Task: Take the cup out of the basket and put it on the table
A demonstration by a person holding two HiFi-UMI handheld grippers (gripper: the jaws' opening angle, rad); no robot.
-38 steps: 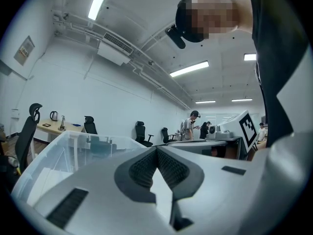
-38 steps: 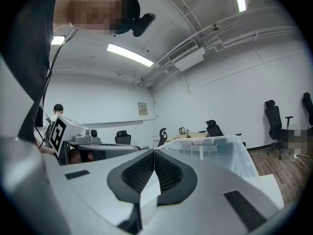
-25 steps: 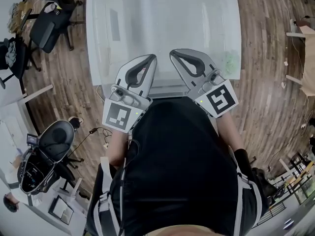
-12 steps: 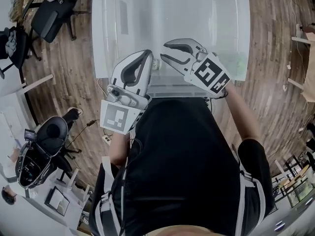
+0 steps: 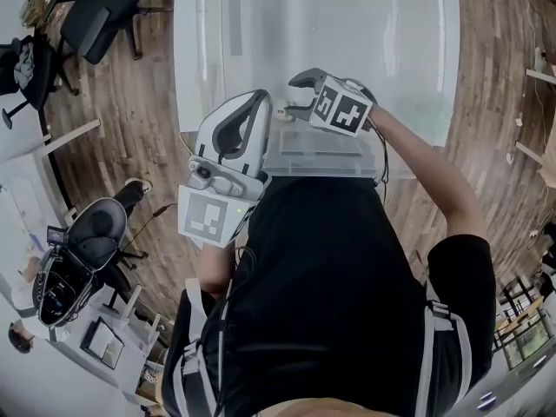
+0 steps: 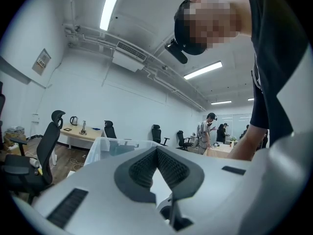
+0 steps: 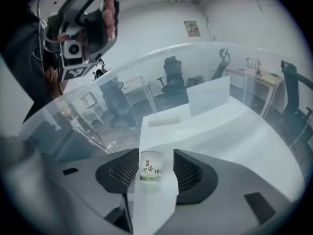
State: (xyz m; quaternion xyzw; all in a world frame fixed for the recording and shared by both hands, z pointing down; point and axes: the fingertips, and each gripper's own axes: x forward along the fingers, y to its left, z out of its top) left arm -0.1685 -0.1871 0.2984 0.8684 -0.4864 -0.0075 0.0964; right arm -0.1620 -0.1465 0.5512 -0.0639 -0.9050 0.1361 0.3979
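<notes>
Inside the clear basket (image 7: 93, 111), the cup (image 7: 151, 166) stands at 12 o'clock between the jaws of my right claw (image 7: 156, 154), which have just been opening and do not touch it. If I close off-centre, one jaw may tip it.

A kettle (image 6: 73, 120) is seen on a desk (image 6: 84, 135), a black chair (image 6: 110, 129) just beside it, people (image 6: 209, 131) well beyond it.

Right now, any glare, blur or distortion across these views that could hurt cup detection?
Right gripper view: cup is sharp and evenly lit; the clear basket wall hazes the room seen through it. Left gripper view: ceiling strip light is blown out, corners vignetted dark. Head view: strong fisheye bending, table washed pale with little contrast.
</notes>
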